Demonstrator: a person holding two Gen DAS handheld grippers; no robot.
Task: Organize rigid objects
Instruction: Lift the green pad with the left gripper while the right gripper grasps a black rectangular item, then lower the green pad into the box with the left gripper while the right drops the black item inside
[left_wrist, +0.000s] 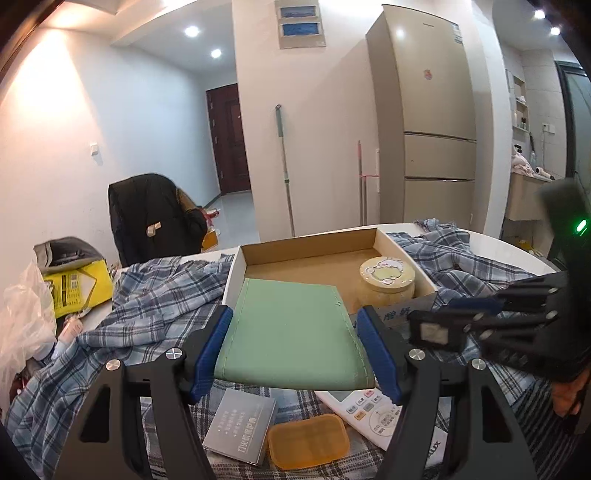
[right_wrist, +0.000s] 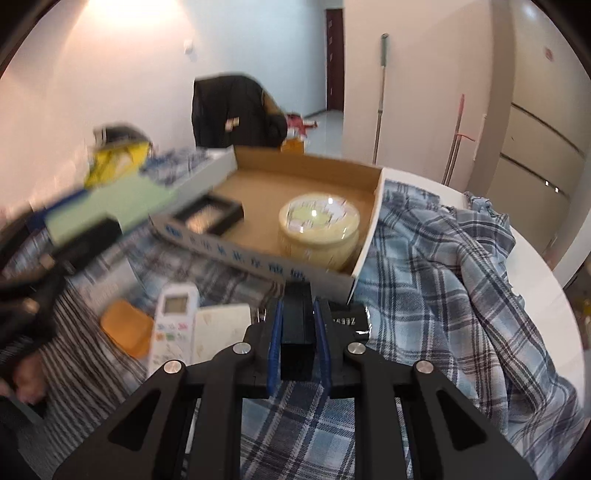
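Green pouch (left_wrist: 291, 332) clamped between left tongs (left_wrist: 295, 347); black block (right_wrist: 297, 325) pinched by right tongs (right_wrist: 298, 332).

1. A lived-in home, in an open dining area beside a hallway.
2. A tall beige fridge (left_wrist: 432, 122) stands against the wall.
3. A mop (left_wrist: 284, 166) leans on the wall beside it.
4. A dark wooden door (left_wrist: 229, 136) closes the end of the hallway.
5. A dark jacket (left_wrist: 155, 214) hangs over a chair.
6. A white round table (right_wrist: 532, 266) carries a rumpled plaid cloth (right_wrist: 443, 266) and household clutter.
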